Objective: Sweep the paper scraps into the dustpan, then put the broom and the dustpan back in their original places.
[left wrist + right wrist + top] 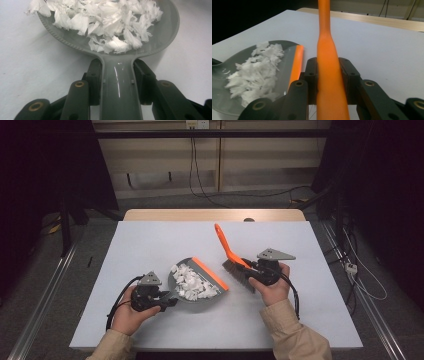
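High view: left gripper (167, 301) pinches dustpan (197, 282) handle, pan mouth toward 2 o'clock; right gripper (248, 266) clamps brush (231, 255), just beyond it.

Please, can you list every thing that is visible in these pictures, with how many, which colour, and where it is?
dustpan: one, grey with an orange front edge, on the table centre, handle clamped in the left gripper.
paper scraps: a pile, white, inside the dustpan.
brush: one, orange handle with dark bristles, right of the dustpan, handle clamped in the right gripper.
table: one, white top with a wooden far edge.
cables: several, black, on the floor and wall behind the table.
left gripper: one, black, near left.
right gripper: one, black, near right.
hands: two, beige sleeves, bottom edge.
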`<state>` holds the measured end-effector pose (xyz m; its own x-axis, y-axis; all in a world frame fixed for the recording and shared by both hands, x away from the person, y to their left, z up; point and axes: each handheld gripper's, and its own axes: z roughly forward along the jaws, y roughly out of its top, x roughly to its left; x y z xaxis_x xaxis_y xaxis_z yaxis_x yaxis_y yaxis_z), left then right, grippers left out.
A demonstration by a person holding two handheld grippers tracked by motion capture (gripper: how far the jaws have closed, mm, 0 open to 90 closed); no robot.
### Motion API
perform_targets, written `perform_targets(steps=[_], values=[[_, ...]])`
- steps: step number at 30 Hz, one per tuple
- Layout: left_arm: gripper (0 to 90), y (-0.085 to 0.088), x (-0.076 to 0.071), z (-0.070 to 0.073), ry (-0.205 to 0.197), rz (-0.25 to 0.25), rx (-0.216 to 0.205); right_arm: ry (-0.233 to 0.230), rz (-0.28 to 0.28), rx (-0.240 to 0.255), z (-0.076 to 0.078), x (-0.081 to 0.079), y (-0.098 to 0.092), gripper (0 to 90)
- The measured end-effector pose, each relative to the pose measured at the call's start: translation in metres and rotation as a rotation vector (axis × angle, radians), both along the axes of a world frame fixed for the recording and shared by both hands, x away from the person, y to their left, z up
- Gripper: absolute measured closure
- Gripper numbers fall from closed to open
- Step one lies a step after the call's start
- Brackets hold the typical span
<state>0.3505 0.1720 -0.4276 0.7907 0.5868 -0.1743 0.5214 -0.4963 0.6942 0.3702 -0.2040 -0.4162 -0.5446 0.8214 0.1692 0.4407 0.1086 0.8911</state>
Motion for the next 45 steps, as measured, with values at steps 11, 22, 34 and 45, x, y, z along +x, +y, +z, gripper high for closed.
perform_targets(steps=[11, 22, 34, 45], values=[[62.5, 0.013, 0.001, 0.004, -0.015, 0.047, -0.010, -0.017, -0.052, -0.009, 0.001, -0.001, -0.018, 71.5], [62.4, 0.029, 0.004, 0.007, -0.023, 0.118, -0.036, -0.032, -0.090, -0.005, 0.004, -0.003, -0.035, 71.5], [62.3, 0.039, 0.009, 0.005, -0.030, 0.188, -0.030, -0.036, -0.136, -0.024, 0.003, -0.010, -0.054, 71.4], [62.3, 0.046, 0.012, 0.004, -0.036, 0.245, -0.016, -0.045, -0.217, -0.004, 0.001, -0.024, -0.084, 71.4]])
